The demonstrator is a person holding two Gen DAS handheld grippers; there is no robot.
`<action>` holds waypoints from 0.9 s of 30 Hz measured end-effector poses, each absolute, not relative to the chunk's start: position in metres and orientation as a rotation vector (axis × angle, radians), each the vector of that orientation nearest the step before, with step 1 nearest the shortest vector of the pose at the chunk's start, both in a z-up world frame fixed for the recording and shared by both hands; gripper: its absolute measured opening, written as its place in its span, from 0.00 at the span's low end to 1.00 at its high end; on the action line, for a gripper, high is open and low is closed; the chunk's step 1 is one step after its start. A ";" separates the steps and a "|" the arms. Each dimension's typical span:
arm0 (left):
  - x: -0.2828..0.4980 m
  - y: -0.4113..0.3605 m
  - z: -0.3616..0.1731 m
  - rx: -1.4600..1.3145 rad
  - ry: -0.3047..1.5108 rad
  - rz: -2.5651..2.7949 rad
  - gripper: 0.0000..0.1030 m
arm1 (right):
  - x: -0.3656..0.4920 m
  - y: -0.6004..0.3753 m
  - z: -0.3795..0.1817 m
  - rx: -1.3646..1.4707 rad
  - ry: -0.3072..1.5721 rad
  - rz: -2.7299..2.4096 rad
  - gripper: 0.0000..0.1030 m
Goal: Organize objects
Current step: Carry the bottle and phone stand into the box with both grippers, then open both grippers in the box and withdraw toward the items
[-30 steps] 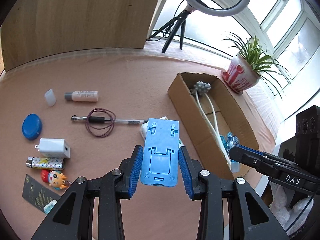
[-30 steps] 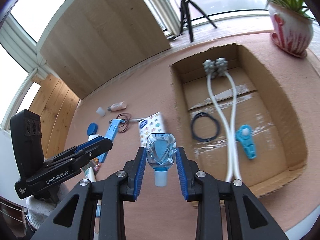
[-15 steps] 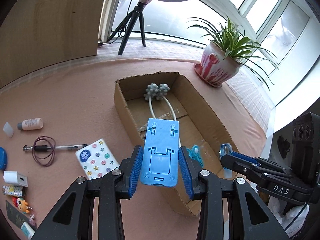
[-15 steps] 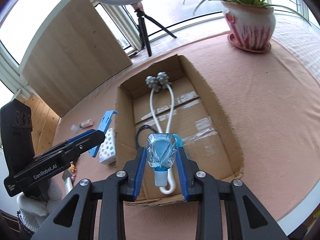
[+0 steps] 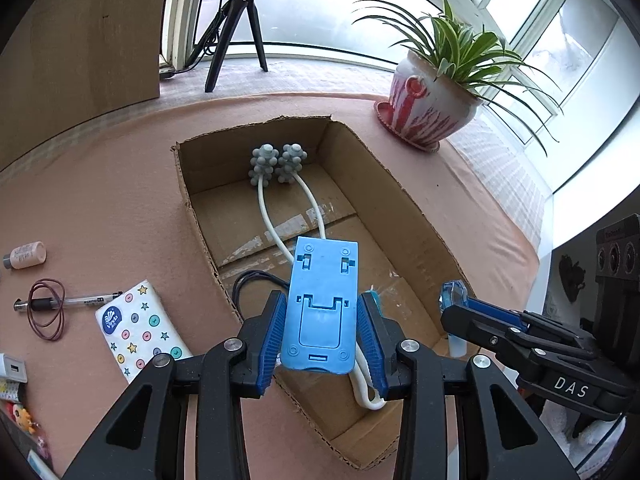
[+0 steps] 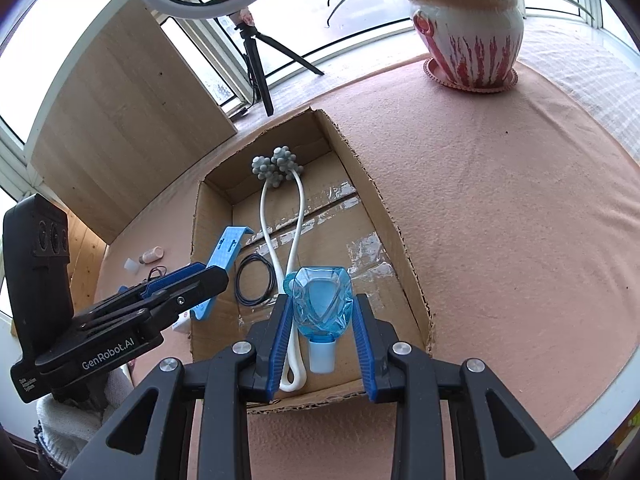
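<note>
My left gripper [image 5: 322, 340] is shut on a blue plastic phone stand [image 5: 322, 304], held above the near part of the open cardboard box [image 5: 192, 208]. My right gripper [image 6: 320, 328] is shut on a clear blue faceted bottle [image 6: 322, 304] with a pale cap, also over the box's [image 6: 404, 248] near end. From the right wrist view the left gripper [image 6: 192, 280] and its stand [image 6: 226, 248] hang over the box's left wall. Inside lie a white massager with grey knobbed balls [image 5: 276, 162], a black hair tie [image 6: 254, 280] and a small blue item mostly hidden behind the held things.
Left of the box on the pink cloth lie a patterned tissue pack [image 5: 138, 330], a pen with a dark red hair tie [image 5: 48, 308], a small pink bottle [image 5: 26, 254] and a white charger [image 5: 12, 368]. A potted plant [image 5: 432, 96] and a tripod [image 5: 236, 40] stand behind.
Both grippers have swung right from the scattered items to above the box, each still holding its object. The box now fills the middle of both views.
</note>
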State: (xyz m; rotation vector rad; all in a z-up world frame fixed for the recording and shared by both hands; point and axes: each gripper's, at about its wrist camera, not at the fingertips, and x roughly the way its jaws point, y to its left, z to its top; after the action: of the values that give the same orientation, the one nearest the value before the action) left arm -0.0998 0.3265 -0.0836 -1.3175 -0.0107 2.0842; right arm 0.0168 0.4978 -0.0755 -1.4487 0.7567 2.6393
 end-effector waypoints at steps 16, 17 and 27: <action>-0.104 0.291 -0.075 -1.340 -0.070 2.124 0.39 | 0.009 0.478 -0.073 -1.466 0.762 2.653 0.37; -0.104 0.286 -0.075 -1.342 -0.075 2.128 0.39 | 0.010 0.476 -0.073 -1.465 0.759 2.656 0.37; -0.114 0.217 -0.069 -1.373 -0.153 2.231 0.39 | -0.009 0.438 -0.062 -1.483 0.699 2.718 0.37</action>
State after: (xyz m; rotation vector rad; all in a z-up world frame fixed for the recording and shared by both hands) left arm -0.1138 0.2167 -0.0691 -1.3728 -0.1529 2.2315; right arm -0.0085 0.4383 -0.0621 -1.4830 0.6990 2.7178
